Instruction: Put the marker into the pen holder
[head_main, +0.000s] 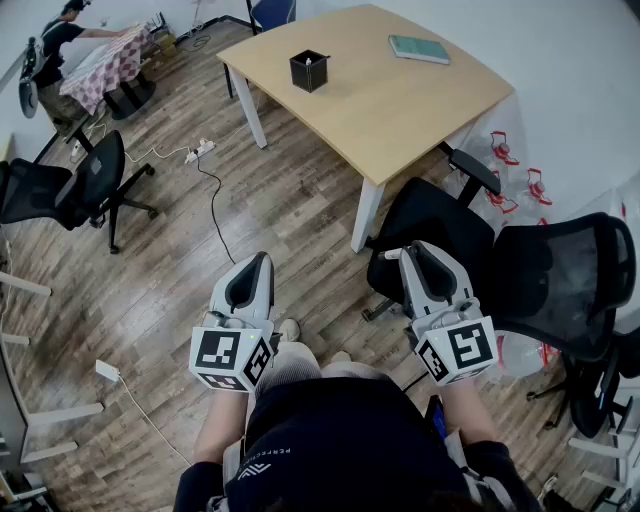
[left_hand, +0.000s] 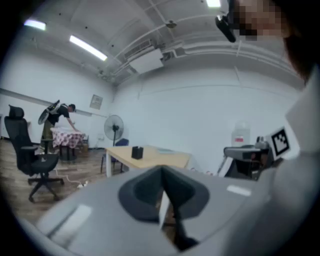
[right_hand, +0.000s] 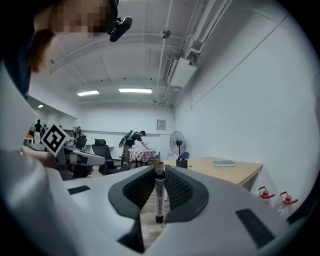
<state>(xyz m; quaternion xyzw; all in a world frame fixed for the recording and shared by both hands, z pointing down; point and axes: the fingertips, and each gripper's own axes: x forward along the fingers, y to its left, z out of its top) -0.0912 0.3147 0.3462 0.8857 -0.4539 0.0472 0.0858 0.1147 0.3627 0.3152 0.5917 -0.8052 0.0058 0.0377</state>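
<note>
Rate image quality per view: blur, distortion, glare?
Head view: sharp and evenly lit, pen holder clearly resolved, mild wide-angle stretch toward the edges. Left gripper view: soft overall, fingers blurred, ceiling strip light blown out, dark vignette at the corners. Right gripper view: crisper, marker in focus between its fingers, heavy fisheye curve, same vignette.

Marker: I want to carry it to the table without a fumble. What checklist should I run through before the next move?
1. Marker gripped: ok, the right gripper has its jaws shut on it, upright.
2. Left gripper free: ok, jaws together, nothing between them.
3. Pen holder within reach: not ok, it stands far off on the table.
4. Room in the holder: cannot tell from here.
5. Path: not ok, a black chair stands before the table.
</note>
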